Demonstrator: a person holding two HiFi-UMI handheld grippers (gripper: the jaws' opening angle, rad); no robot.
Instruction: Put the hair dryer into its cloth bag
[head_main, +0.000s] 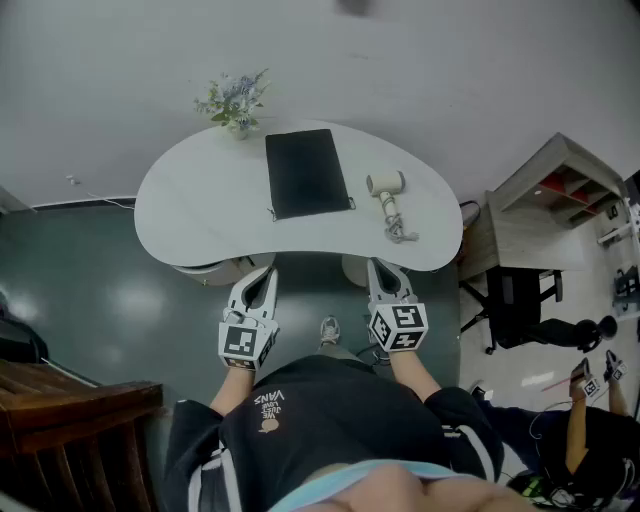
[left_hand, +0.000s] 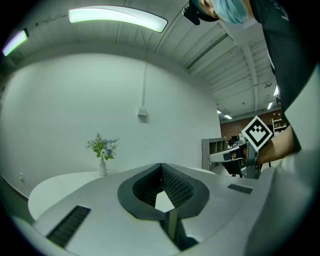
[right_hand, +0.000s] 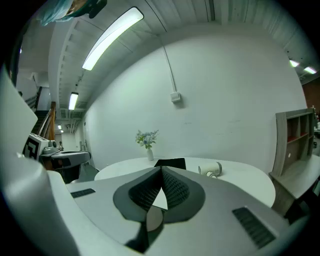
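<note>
A black cloth bag lies flat on the white table, near its far middle. To its right lies the cream hair dryer, with its coiled cord trailing toward me. The right gripper view shows the bag and the dryer far ahead. My left gripper and right gripper hover side by side just short of the table's near edge, both shut and empty. The jaws of each meet at the tips.
A small vase of flowers stands at the table's far edge, left of the bag. A wooden shelf unit and a black chair are to the right. Dark wooden furniture sits at lower left. Another person is at lower right.
</note>
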